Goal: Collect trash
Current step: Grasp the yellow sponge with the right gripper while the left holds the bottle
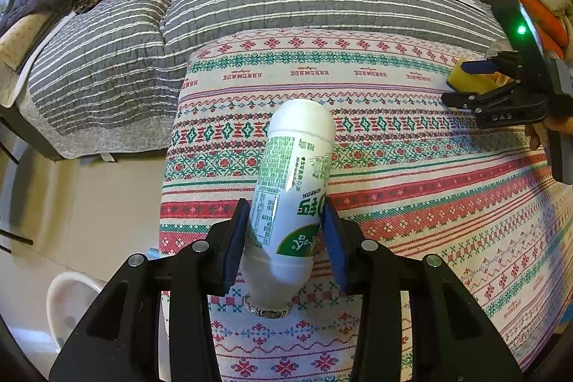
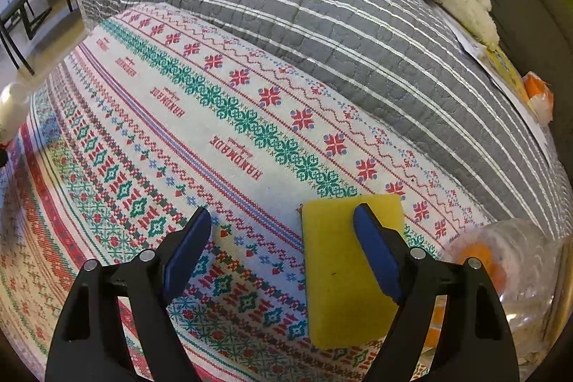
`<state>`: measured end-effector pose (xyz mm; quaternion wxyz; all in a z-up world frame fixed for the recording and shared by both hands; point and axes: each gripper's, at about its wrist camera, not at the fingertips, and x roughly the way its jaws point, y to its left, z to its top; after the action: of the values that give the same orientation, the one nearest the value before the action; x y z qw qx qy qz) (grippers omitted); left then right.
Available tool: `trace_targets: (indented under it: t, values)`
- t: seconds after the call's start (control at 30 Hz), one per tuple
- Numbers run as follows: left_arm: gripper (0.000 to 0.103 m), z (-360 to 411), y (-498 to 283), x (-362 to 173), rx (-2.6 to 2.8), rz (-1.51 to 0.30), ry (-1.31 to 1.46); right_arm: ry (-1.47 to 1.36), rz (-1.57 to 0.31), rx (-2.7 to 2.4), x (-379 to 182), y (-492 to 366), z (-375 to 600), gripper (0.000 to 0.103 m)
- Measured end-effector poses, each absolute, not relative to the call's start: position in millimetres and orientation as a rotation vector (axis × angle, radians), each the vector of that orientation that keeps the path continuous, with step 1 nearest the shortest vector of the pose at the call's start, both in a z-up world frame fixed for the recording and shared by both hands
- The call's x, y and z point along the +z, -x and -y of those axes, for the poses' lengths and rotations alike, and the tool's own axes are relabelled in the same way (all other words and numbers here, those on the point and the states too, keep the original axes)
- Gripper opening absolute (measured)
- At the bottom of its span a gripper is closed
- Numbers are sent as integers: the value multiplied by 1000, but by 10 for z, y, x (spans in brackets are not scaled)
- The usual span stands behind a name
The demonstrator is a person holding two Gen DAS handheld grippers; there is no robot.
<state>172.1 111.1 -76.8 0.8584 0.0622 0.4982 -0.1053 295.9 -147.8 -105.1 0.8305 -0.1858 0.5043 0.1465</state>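
White plastic on the left: the left gripper (image 1: 286, 242) is clamped on a drink bottle (image 1: 292, 203), blue pads pressed on both flanks of its green label, neck end towards the camera and rounded base pointing away over the patterned blanket (image 1: 412, 188). That piece of trash is secured, held up off the blanket.

Across to the right, and here's the relation that matters. A yellow sponge (image 2: 349, 271) lies flat on the patterned blanket, its long axis running away from the right gripper (image 2: 283, 246), roughly in line with the fingers. But it isn't centred: the right-hand pad sits over the sponge's middle, while the left-hand pad hangs over bare blanket well to the sponge's left. Jaws are apart, nothing pressed between them. The right hand is plainly the nearer one; the left wrist view shows the sponge far off at the blanket's right edge.

Judgement: a shift rightwards looks needed before any squeeze. Just right of the sponge lies a clear plastic bottle (image 2: 508, 274), blurred.
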Motion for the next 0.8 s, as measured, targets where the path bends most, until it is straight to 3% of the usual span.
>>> trace_targets:
  t: [0.07, 0.2, 0.33, 0.37, 0.4, 0.53, 0.63, 0.7, 0.73, 0.8]
  values:
    - [39, -1107, -1703, -753, -222, -1044, -133, 405, -1038, 308, -1068, -2881, 1497, 72]
    - [39, -1112, -1661, -739, -218, -1039, -145, 287, -1005, 251, -1048, -2838, 1720, 42]
    - [39, -1121, -1599, -701, -208, -1032, -145, 274, -957, 170, -980, -2643, 1700, 24]
    - [39, -1123, -1583, -677, -207, -1027, -140, 291, -947, 173, -958, -2579, 1639, 9]
    - [39, -1125, -1567, -651, -206, -1022, -135, 314, -951, 190, -945, -2504, 1540, 0]
    - [39, -1124, -1494, -504, -202, -997, -99, 524, -934, 163, -1079, -2184, 1081, 1]
    - [39, -1109, -1387, -391, -208, -982, -64, 515, -932, 228, -1078, -2037, 984, 1]
    - [39, -1087, -1298, -337, -205, -970, -56, 527, -929, 257, -1024, -1977, 981, 8]
    - [39, -1078, -1259, -320, -204, -968, -49, 520, -924, 261, -982, -1971, 1004, 16]
    - [39, -1067, -1207, -296, -199, -967, -35, 508, -903, 217, -884, -2021, 1151, 69]
